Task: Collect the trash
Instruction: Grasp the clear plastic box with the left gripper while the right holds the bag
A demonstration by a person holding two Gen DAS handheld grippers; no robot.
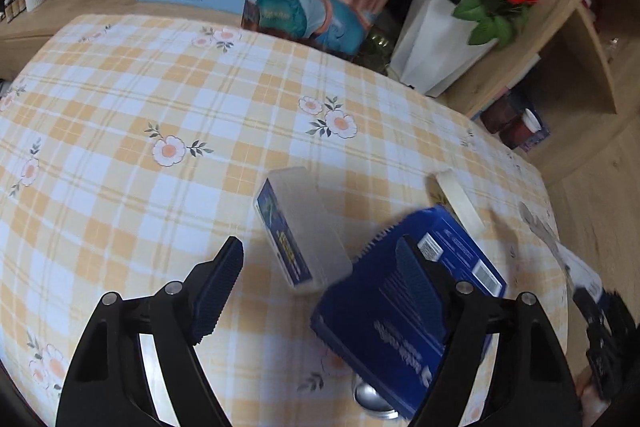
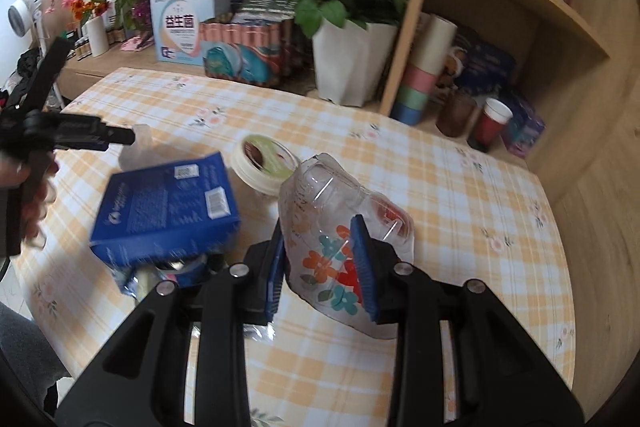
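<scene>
My left gripper [image 1: 320, 275] is open above the checked tablecloth. A blue carton [image 1: 404, 311] lies tilted and blurred by its right finger, over a metal can [image 1: 370, 399]; it also shows in the right wrist view [image 2: 168, 207]. A translucent white box with a blue label [image 1: 302, 229] lies between the left fingers, further off. My right gripper [image 2: 320, 259] is shut on a clear plastic bag with a flower print [image 2: 340, 223], held just above the table. A round white lid [image 2: 266, 163] lies behind the bag.
The table [image 2: 460, 187] has a yellow plaid cloth. Behind it stand a white pot of red roses [image 2: 348, 63], printed boxes [image 2: 240, 55] and a wooden shelf [image 2: 520, 27] with cups. The left gripper shows at the left of the right wrist view [image 2: 60, 131].
</scene>
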